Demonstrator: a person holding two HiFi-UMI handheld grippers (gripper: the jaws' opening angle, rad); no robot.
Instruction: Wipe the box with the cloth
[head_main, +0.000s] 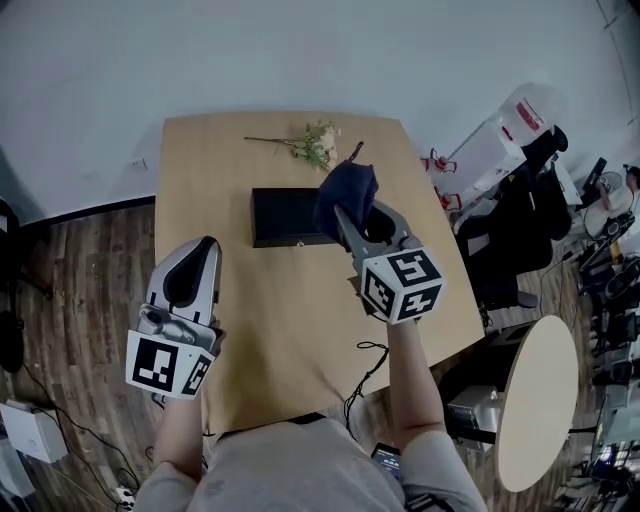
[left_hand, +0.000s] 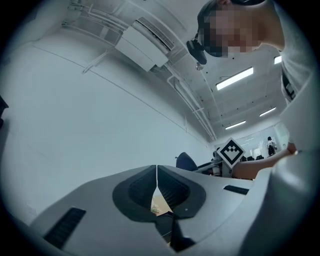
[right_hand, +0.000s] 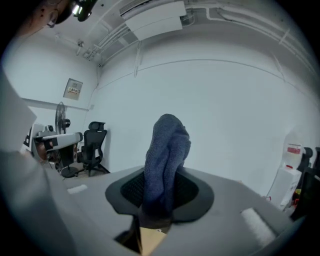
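A flat black box (head_main: 283, 217) lies on the wooden table (head_main: 240, 300) in the head view. My right gripper (head_main: 350, 215) is raised just right of the box, shut on a dark blue cloth (head_main: 344, 197) that bunches above its jaws. In the right gripper view the cloth (right_hand: 165, 157) stands up between the shut jaws. My left gripper (head_main: 207, 243) is held over the table's left edge, in front of and left of the box, jaws shut with nothing in them. The left gripper (left_hand: 157, 175) points upward at a white wall.
A sprig of dried flowers (head_main: 311, 144) lies at the table's far side behind the box. A black cable (head_main: 366, 370) trails over the near right edge. Black office chairs (head_main: 520, 225) and a round side table (head_main: 536, 400) stand to the right.
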